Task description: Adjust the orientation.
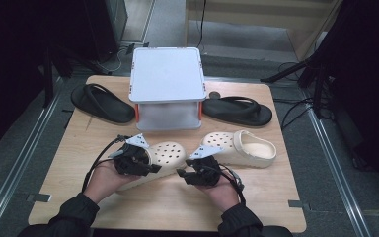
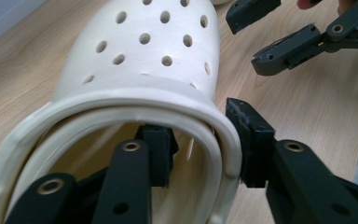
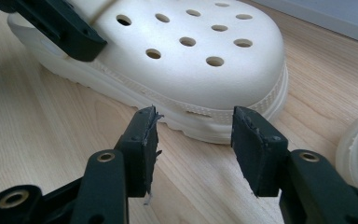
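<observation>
A wooden table bears a white lidded storage box well beyond both grippers, with a black slide sandal on one side of it and another black slide sandal on the other. Nearer, a cream perforated clog lies with its collar rim between the left gripper fingers, one inside the opening, one outside; they straddle the rim, parted. The right gripper stands open, empty, just short of that clog's toe. A second cream clog lies beyond the right gripper.

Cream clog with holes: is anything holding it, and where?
Nothing grips it: the left gripper straddles the rim of the cream clog, jaws loose; the right gripper is open, empty.
</observation>
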`<state>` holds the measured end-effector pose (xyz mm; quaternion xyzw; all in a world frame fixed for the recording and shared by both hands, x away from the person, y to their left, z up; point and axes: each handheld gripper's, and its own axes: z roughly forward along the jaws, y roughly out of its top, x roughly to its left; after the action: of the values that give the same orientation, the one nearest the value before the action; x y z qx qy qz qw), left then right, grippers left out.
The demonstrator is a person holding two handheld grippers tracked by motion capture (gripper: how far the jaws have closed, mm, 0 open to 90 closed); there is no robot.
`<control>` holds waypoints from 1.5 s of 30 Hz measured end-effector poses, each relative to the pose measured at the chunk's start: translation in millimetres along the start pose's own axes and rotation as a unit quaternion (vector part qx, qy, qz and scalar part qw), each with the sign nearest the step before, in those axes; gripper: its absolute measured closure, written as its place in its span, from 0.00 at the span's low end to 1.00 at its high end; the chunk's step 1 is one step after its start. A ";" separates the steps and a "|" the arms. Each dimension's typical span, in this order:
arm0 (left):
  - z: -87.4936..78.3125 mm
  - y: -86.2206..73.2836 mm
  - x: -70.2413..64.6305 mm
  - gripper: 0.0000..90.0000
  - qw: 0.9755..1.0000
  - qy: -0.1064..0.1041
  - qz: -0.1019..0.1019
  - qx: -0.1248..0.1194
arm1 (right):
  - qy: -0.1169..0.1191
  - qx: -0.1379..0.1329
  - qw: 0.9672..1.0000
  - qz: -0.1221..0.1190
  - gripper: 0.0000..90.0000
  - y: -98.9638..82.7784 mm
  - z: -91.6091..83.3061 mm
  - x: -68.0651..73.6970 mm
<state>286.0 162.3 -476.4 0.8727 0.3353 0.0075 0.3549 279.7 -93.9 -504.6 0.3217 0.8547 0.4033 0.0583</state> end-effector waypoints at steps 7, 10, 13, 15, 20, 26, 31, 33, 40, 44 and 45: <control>-29.7 -3.2 2.9 0.62 1.000 0.005 -0.013 -0.013 | 0.009 -0.005 1.000 0.009 0.64 1.3 1.0 -1.0; -43.2 -7.1 4.0 0.67 1.000 0.001 -0.018 -0.020 | 0.014 -0.002 1.000 0.011 0.69 2.0 1.8 1.3; -53.5 -10.6 5.2 0.71 0.999 0.000 -0.025 -0.023 | 0.021 0.002 1.000 0.011 0.72 3.0 3.6 3.9; -59.4 -14.0 7.1 0.75 0.999 0.002 -0.023 -0.025 | 0.025 0.005 1.000 0.012 0.75 3.8 5.1 5.3; -68.6 -28.2 27.1 0.86 0.998 0.034 -0.049 -0.023 | 0.035 0.008 0.999 0.011 0.80 5.4 7.2 7.3; -72.2 -42.1 48.4 0.99 0.996 0.055 -0.064 -0.024 | 0.035 0.008 0.999 0.003 0.94 8.8 9.8 10.8; -69.7 -49.9 63.7 0.99 0.995 0.053 -0.073 -0.035 | 0.031 -0.002 0.999 -0.009 1.00 8.5 18.7 19.0; -65.6 -51.3 67.9 0.99 0.995 0.063 -0.069 -0.030 | 0.028 -0.004 1.000 -0.008 1.00 8.5 22.0 22.6; -49.0 -56.3 76.4 0.98 0.996 0.065 -0.059 -0.013 | 0.025 0.014 0.999 -0.015 1.00 7.0 29.0 28.8; -48.4 -59.0 77.9 0.98 0.996 0.061 -0.067 -0.017 | 0.025 0.014 0.999 -0.015 1.00 8.1 33.4 28.5; -48.1 -59.0 78.1 0.98 0.996 0.060 -0.067 -0.015 | 0.023 0.016 1.000 -0.014 1.00 8.3 34.3 28.5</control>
<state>300.2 269.0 -494.9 0.8409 0.4131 0.0410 0.3473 273.8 -50.7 -517.0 0.3012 0.8666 0.3959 0.0390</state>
